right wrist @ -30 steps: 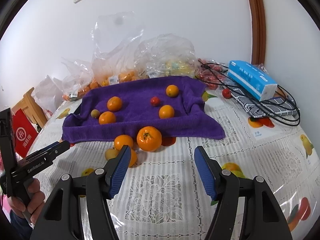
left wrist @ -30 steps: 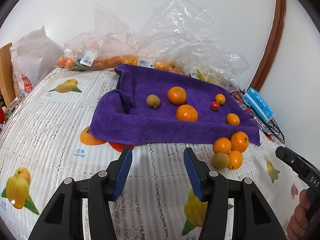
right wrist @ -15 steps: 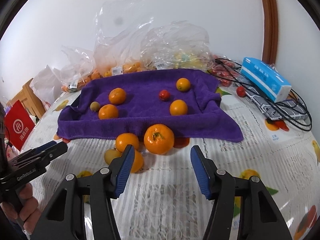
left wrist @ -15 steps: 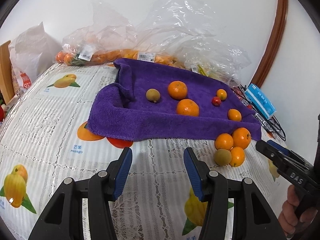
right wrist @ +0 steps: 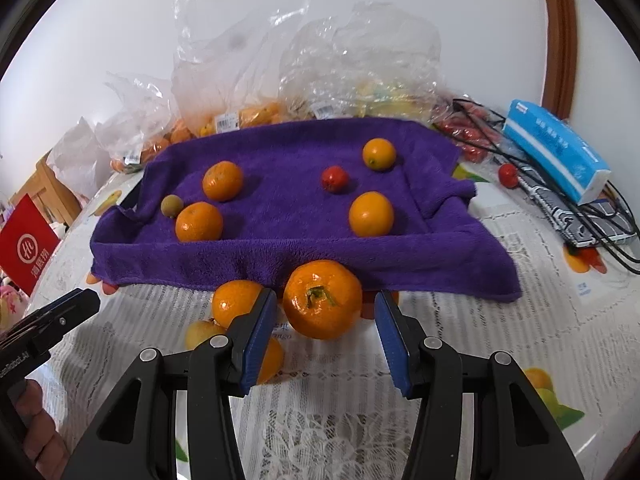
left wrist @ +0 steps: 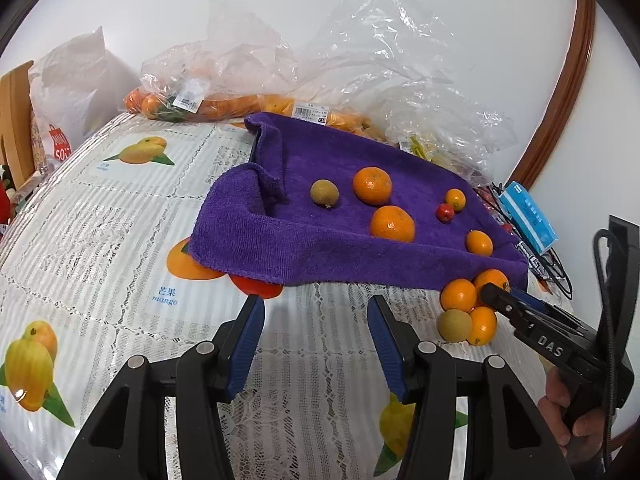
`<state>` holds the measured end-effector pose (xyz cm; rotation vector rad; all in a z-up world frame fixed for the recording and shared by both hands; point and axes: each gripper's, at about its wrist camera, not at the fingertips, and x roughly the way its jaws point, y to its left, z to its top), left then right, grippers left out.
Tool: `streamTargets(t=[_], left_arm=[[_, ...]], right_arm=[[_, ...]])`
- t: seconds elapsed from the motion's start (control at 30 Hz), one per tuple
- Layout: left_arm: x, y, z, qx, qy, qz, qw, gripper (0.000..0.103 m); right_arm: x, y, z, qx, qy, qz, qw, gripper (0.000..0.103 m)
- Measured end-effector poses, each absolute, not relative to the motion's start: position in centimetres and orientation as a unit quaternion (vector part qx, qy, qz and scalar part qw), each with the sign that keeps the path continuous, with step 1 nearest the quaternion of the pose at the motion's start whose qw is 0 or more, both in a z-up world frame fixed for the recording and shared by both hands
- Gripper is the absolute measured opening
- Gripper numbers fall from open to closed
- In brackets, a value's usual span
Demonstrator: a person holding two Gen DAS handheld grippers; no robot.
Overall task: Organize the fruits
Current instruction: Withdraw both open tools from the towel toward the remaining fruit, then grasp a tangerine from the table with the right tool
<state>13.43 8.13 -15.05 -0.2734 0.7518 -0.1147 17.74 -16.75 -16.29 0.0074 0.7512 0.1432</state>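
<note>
I hold the right gripper (right wrist: 325,330) pitched down at the big orange (right wrist: 323,299), which sits on the table (left wrist: 100,240) against the near hem of the purple towel (right wrist: 280,216). Its jaws are closing with the orange between the tips, the pads not yet pressing it. A second ago this orange lay well ahead of the fingers; now it fills the gap. The left gripper (left wrist: 316,340) hangs spread and empty over bare tablecloth short of the towel, unchanged, with the right gripper's tip now at the fruit cluster (left wrist: 464,312) by the towel's near corner.
</note>
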Motion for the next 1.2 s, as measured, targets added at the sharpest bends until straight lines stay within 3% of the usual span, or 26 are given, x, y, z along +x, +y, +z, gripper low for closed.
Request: streamTargets(t=[0.17,0.27,0.67,1.2], left_arm=[[13.5,8.1,-15.2,-0.131,0.367,-0.057,0.919,0.051],[13.6,8.0,-15.3,-0.128,0.373,-0.058,0.917,0.051],[13.3,6.7,-15.3,-0.1,0.368,-0.074,0.921,0.051],[13.8,6.5,-15.6,-0.106,0.384,-0.089,0.913,0.049]], right_arm=[[18.6,-16.7,-16.8,0.006,0.379,0.072,0.923,0.052],[19.0,-16.7,-17.2,0.009,0.388,0.075,0.919,0.044],[14.7,-20.0,-15.6,0.0,0.381,0.061,0.923,0.043],[13.7,-22.3,-18.1,0.056,0.393,0.065,0.915,0.044]])
